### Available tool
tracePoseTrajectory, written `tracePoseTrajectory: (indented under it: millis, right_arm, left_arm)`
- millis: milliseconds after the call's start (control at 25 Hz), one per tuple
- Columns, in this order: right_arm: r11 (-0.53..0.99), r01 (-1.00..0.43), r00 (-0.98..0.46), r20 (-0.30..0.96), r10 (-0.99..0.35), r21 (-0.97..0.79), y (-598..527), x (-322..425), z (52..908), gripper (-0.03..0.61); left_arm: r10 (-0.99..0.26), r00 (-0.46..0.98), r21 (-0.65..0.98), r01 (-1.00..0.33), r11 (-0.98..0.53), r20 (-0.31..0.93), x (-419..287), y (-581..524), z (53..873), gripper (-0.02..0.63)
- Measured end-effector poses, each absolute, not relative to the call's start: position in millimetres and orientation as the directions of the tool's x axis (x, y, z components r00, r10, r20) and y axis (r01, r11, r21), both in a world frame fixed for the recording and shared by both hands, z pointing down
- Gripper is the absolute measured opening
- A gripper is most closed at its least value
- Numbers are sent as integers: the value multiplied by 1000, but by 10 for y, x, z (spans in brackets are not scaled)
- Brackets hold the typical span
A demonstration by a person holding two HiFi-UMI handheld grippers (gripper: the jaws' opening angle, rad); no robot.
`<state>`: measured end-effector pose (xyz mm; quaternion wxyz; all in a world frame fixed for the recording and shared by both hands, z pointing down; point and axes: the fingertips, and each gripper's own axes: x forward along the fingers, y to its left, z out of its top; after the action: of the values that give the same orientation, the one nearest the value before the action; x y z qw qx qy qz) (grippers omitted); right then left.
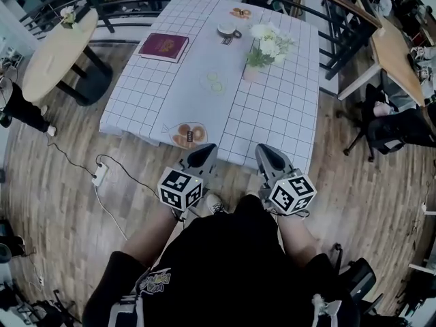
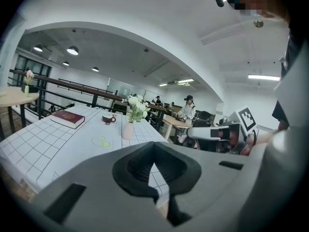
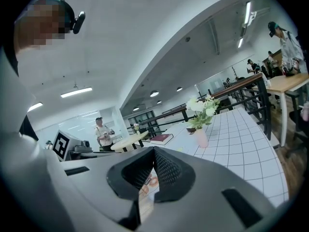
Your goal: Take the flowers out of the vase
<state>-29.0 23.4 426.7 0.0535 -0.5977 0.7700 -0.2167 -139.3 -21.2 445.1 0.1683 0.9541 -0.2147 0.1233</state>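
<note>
The flowers (image 1: pixel 270 43) are still in the little pink vase (image 1: pixel 251 73), which stands upright toward the far right side of the table (image 1: pixel 286 125) with the checked cloth. Nothing's been pulled out yet, so this looks like the very start, basically the approach step.

Around the vase there's a cup (image 1: pixel 227 30) further back, a red book (image 1: pixel 163 46) off to the left, and a plate of snacks (image 1: pixel 189 135) at the near edge.

Both claws hang by that near edge, well apart from the vase. The left claw (image 1: pixel 202 155) and right claw (image 1: pixel 270 155) are each closed tight with nothing in them, pointing roughly across the table.

Next move is probably a reach over to the vase, then opening one claw to take the stems just above the rim. The other claw would likely need to steady the vase so it doesn't tip when the bunch lifts out.
</note>
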Motion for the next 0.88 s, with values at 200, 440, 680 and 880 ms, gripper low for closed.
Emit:
tracePoseTrajectory:
  millis: [200,440,680,880]
  right_arm:
    - [178,-898,-271,187,-944,-403,245,-255,4315,21]
    - [190,-896,-284,189,-940,-401,31,-197,4327,21]
    - [223,-901,-310,193,-931,-373,-285,-76,4322,21]
    - [220,-902,-314,214,-925,-372,-525,105,4414,21]
  left_arm:
    - [-363,880,280,-448,-849,308,-1331,-237,4476,7]
    - [-370,881,264,-448,-854,296,-1224,-381,4397,7]
    - [-389,872,253,-465,-848,298,-1091,-590,4388,8]
    - [-391,866,262,-474,-841,312,-934,-787,4462,6]
